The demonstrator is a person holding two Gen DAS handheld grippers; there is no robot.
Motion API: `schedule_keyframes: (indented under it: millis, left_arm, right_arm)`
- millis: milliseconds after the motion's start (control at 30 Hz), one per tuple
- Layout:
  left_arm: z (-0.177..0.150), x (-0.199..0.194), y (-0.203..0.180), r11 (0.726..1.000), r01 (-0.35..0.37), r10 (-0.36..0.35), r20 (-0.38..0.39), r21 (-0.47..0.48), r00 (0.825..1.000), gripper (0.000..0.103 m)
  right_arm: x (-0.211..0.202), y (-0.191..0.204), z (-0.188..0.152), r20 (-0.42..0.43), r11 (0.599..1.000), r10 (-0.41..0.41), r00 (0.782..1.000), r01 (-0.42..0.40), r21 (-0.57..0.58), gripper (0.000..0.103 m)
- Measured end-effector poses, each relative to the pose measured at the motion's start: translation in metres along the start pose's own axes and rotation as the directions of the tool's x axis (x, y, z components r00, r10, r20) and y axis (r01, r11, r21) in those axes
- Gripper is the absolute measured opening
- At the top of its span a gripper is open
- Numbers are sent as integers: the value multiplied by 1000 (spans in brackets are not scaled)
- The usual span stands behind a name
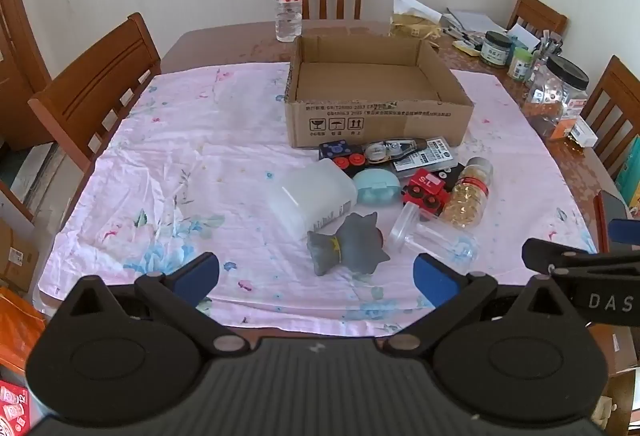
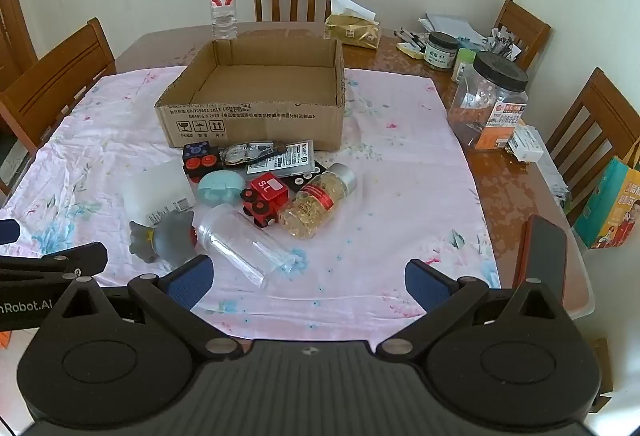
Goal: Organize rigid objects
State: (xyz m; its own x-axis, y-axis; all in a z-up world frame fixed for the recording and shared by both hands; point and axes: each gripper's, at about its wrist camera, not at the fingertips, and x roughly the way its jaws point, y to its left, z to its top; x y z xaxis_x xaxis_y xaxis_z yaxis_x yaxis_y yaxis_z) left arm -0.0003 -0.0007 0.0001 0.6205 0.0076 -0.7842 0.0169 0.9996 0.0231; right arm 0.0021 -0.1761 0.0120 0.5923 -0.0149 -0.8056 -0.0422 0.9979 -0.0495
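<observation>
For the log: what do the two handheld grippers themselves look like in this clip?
Both match. The left gripper and right gripper each have a matte black ribbed plastic body, two rounded pivot housings with silver rivets, black linkage arms, and blue pads on the fingers. White lettering marks the sides: "DAS" on one, "nRobot.AI" on the other. No cables or sleeves show.

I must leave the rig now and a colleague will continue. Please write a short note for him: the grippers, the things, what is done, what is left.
Left gripper: open, holds nothing, low over the near edge of the pink cloth.
Right gripper: open, holds nothing, beside it.
The cardboard box stands behind the pile with nothing in it.
Still on the cloth: grey toy, clear tube, white container, blue case, red toy train, capsule bottle, dark toy train car, flat packets.
Done: nothing yet. Left: presumably all go into the box.
</observation>
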Motion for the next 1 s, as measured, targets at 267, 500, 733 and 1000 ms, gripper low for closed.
schedule_keyframes:
  millis: [267, 500, 733, 1000]
  left_arm:
    - [3, 2, 1, 1000, 6, -6, -11, 0, 1000, 103]
    - [1, -1, 0, 1000, 3, -3, -2, -7, 1000, 103]
    - [0, -3, 1, 1000, 3, -3, 1, -11, 1000, 103]
    - [2, -4, -1, 1000, 0, 0, 1, -11, 1000, 103]
  right_arm:
    - [-1, -1, 1, -2, 1000, 14, 1000, -14, 2, 103]
    - [-2, 0, 1, 4, 1000, 9, 1000, -9, -1, 103]
    - [-2, 0, 1, 6, 1000, 8, 1000, -8, 1, 103]
    - [-3, -2, 3, 7, 1000, 11, 1000, -11, 2, 103]
